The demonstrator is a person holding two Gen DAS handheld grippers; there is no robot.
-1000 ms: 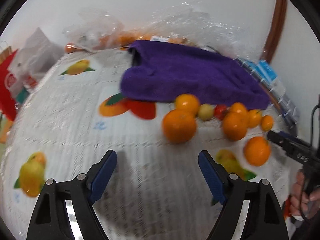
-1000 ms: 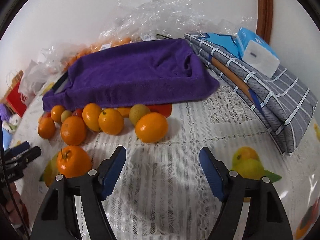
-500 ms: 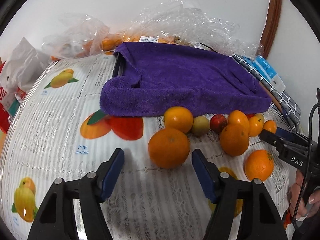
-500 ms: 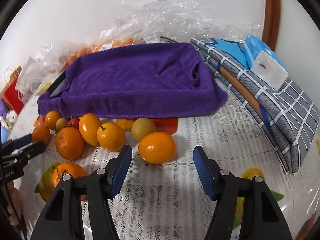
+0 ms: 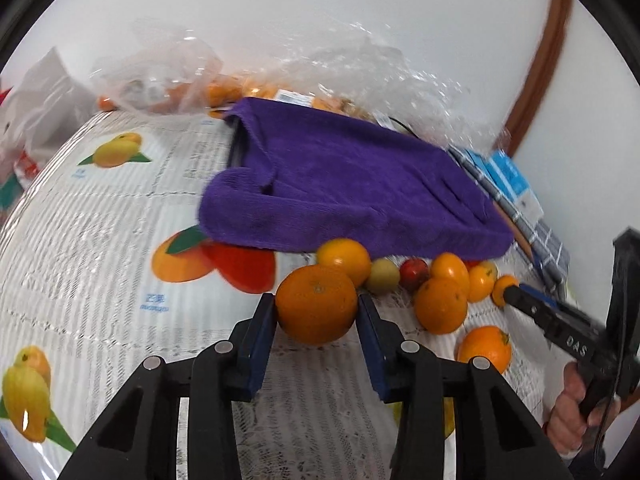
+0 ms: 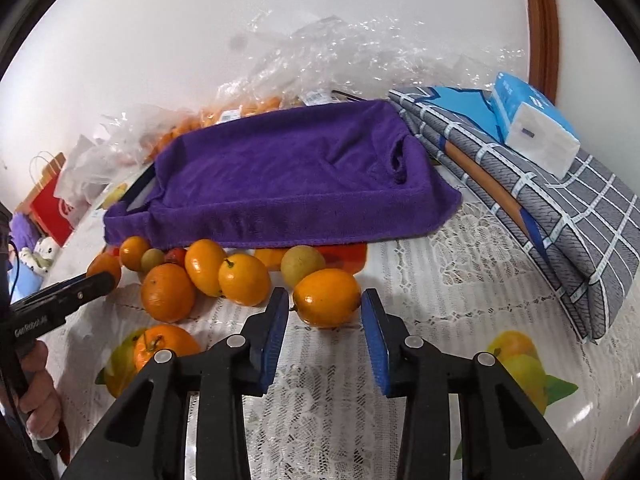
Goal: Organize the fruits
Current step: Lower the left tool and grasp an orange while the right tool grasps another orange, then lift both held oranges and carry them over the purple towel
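as the left tongs (image 5: 316, 312) close, their blue pads sit tight against both sides of a big round orange (image 5: 316, 303) that rests on the bench (image 5: 100, 232). the right tongs (image 6: 325, 312) are closing too, narrow around an oval orange fruit (image 6: 327, 298), left pad touching it, right pad just beside it, no firm squeeze to be seen. both fruits sit at the near edge of a loose cluster of oranges (image 6: 208, 276), with a small red fruit (image 5: 414, 273) and a green-yellow one (image 6: 303, 265) mixed in. one orange (image 5: 485, 349) lies apart, nearer the cameras. just behind the cluster a purple towel (image 6: 288, 176) drapes over a flat tray. clear plastic bags (image 5: 160, 80) pile up along the wall, and folded checked cloth (image 6: 560, 208) with a tissue pack (image 6: 532, 128) lies to the right.
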